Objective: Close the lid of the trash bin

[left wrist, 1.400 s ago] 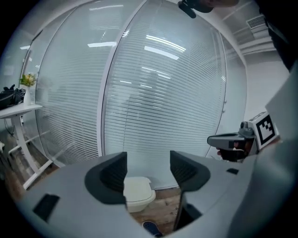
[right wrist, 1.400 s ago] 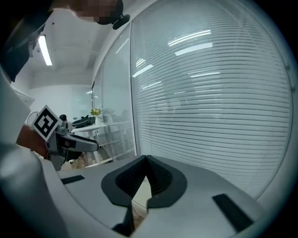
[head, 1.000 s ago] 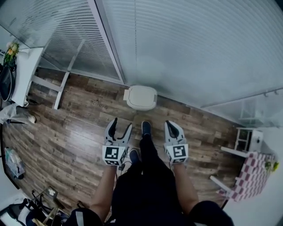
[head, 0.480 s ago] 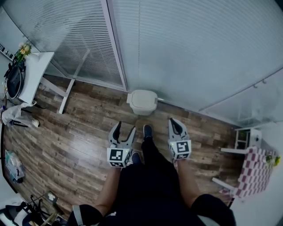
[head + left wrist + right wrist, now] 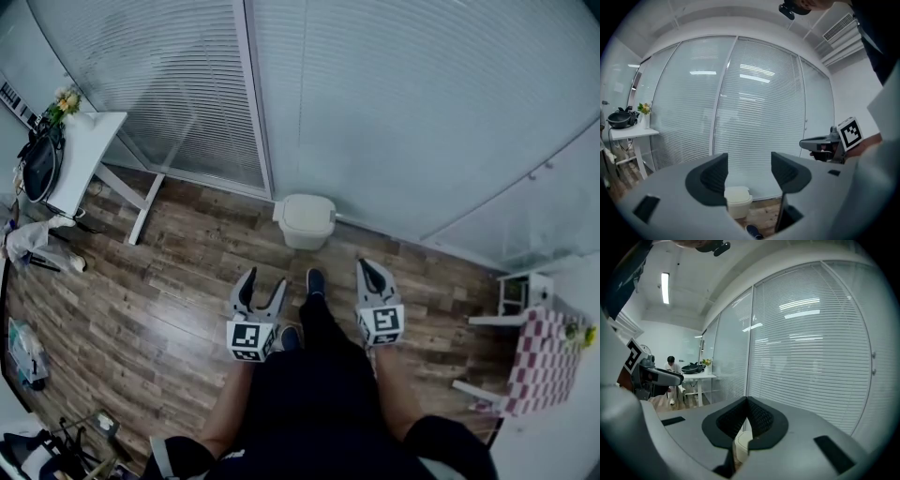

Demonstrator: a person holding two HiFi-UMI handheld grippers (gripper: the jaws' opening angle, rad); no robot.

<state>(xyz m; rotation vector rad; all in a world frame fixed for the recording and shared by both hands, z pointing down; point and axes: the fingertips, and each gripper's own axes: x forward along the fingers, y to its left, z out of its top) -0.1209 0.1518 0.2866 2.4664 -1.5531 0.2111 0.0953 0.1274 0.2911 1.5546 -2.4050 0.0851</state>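
The trash bin (image 5: pixel 307 221) stands on the wooden floor (image 5: pixel 169 281) at the foot of the glass wall with blinds (image 5: pixel 403 112). It is straight ahead of the person, whose dark shoe (image 5: pixel 313 279) points toward it. Its pale lid (image 5: pixel 307 212) looks to be lying flat on the body, though the bin is small in the head view and the seam is hard to make out. Both grippers hang in the air in front of the person's legs, well short of the bin and touching nothing. The left gripper (image 5: pixel 262 282) has its jaws spread wide apart with nothing between them. In the left gripper view the bin shows in the distance through the gap, low and slightly left of centre. The right gripper (image 5: pixel 371 269) has its jaws pressed together tip to tip, clenched on nothing. In the right gripper view only a sliver of the bin shows beneath the meeting tips. The two grippers are about level with each other, with the shoe and the person's dark trouser leg (image 5: pixel 319 328) between them. At the far left a white tabletop (image 5: pixel 82 150) carries a black pan (image 5: pixel 39 169) and a small bunch of flowers (image 5: pixel 64 101). At the far right a pink-and-white checked object (image 5: pixel 534 366) stands near the wall.
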